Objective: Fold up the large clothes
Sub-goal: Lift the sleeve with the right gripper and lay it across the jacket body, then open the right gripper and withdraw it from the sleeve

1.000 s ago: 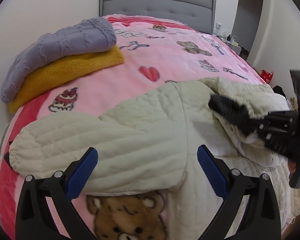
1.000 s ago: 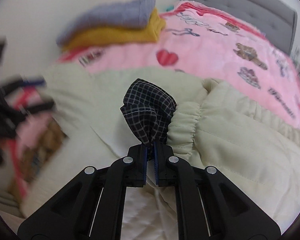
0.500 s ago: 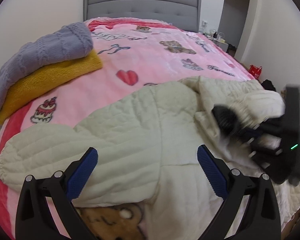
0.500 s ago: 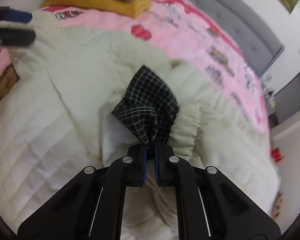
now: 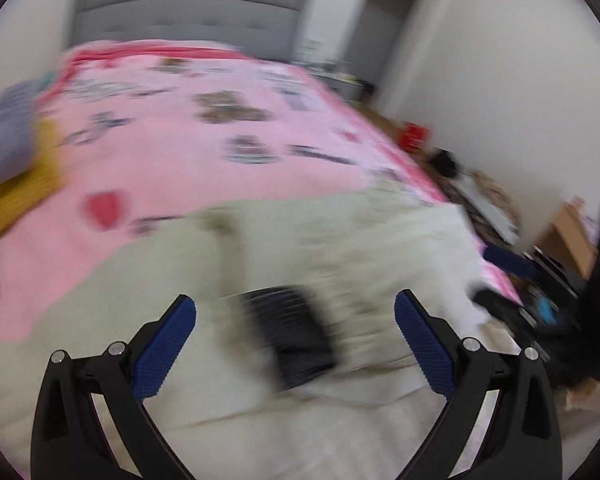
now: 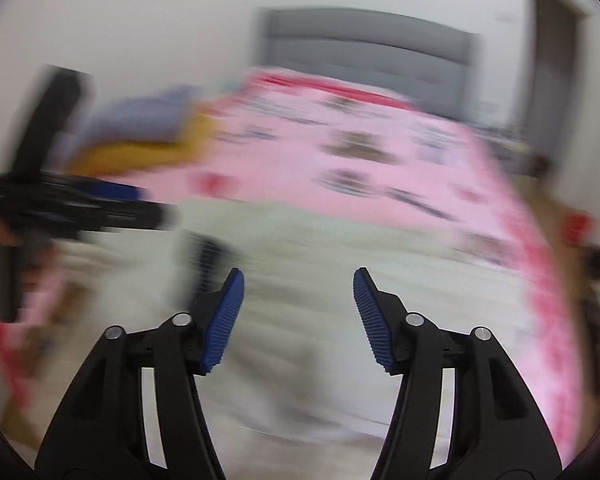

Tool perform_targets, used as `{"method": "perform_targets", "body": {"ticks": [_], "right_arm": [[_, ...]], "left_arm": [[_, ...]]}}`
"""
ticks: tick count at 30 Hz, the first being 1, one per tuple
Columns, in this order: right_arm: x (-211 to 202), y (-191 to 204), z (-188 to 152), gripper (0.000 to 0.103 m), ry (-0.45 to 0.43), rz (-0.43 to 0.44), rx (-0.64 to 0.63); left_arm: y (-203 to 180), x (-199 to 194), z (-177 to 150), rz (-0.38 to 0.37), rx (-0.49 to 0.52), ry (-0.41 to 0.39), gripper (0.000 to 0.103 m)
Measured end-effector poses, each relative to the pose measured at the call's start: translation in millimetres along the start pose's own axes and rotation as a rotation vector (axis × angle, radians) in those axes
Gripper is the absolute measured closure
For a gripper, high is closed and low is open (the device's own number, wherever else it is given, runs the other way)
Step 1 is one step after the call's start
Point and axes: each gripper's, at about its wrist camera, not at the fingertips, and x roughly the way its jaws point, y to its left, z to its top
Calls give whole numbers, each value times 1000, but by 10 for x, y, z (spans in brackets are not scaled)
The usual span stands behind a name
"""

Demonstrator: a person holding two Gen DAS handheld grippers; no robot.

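A cream quilted jacket [image 5: 380,240] lies spread over the near end of the pink bed [image 5: 204,152]; both views are blurred by motion. A dark checked piece of its lining [image 5: 292,336] rests on the cream fabric. My left gripper [image 5: 294,302] hovers open above that patch with nothing between its fingers. My right gripper [image 6: 298,276] is above the jacket [image 6: 360,240], its jaws opening and empty, with the checked piece [image 6: 208,256] off to its left. Each gripper shows in the other's view: the left gripper [image 6: 80,204] at the left edge, the right gripper [image 5: 504,280] at the right.
Folded purple and yellow knits [image 5: 8,152] are stacked at the bed's left side. A grey headboard [image 5: 188,12] stands at the far end. A doorway [image 5: 384,28], a red item [image 5: 414,136] and floor clutter [image 5: 500,216] lie to the right of the bed.
The right gripper has let go of the checked lining and opened. The lining now lies on the jacket. Both grippers have swung away, and the left view has turned towards the bed's right side.
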Motion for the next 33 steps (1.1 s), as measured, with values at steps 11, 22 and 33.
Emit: {"method": "perform_targets", "body": {"ticks": [11,22,33], "right_arm": [[647,-1097,-892,75,430,-319,47],[468,-1192,-777,62,288,-269,107],[857,-1944,-185,82,159,-107,147]], "left_arm": [[-784,1232,-251,-38,89,205,10],[-808,1406,-390,20,123,187,5],[-827,1402,-393,46,96,166,5]]}}
